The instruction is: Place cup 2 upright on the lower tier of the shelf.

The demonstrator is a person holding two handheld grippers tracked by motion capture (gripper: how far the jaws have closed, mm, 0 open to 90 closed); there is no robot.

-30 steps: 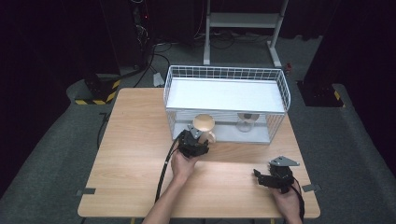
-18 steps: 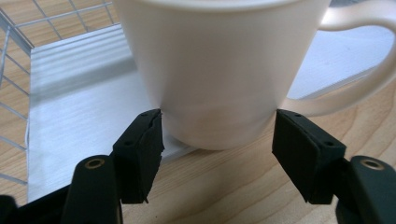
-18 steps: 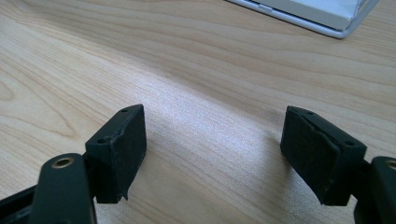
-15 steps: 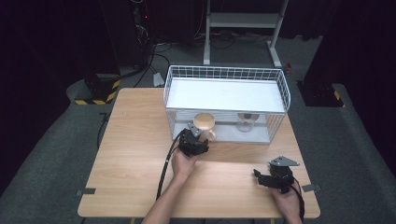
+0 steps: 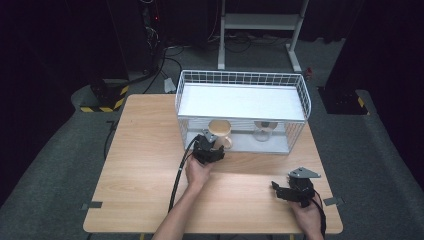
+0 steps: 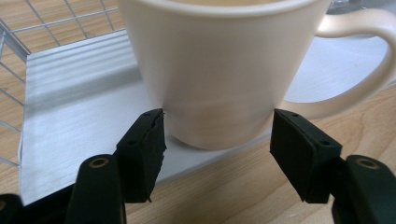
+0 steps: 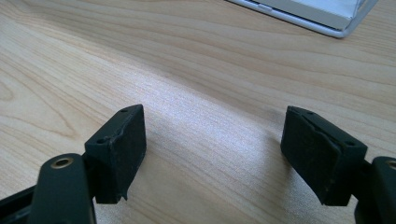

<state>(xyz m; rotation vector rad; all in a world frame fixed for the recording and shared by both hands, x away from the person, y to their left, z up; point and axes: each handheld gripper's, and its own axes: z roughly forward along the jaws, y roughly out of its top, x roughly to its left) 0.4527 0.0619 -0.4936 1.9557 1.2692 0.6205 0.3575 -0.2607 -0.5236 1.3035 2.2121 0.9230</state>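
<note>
A cream mug (image 5: 220, 131) (image 6: 219, 70) stands upright on the white base board (image 6: 70, 116) of a white wire rack (image 5: 240, 80), at the board's front edge, with its handle (image 6: 369, 51) to the right in the left gripper view. My left gripper (image 5: 209, 150) (image 6: 217, 130) is open, one jaw on each side of the mug's foot. The left pad (image 6: 149, 140) is close against the mug and the right pad (image 6: 294, 149) stands a little off it. My right gripper (image 5: 281, 191) (image 7: 215, 135) is open and empty over the bare wood near the table's front right.
A clear glass piece (image 5: 262, 131) stands in the rack to the right of the mug. The rack's white top shelf (image 5: 242, 101) overhangs both. The wooden table (image 5: 145, 165) ends just behind the rack. A corner of the rack's base (image 7: 327, 16) shows beyond the right gripper.
</note>
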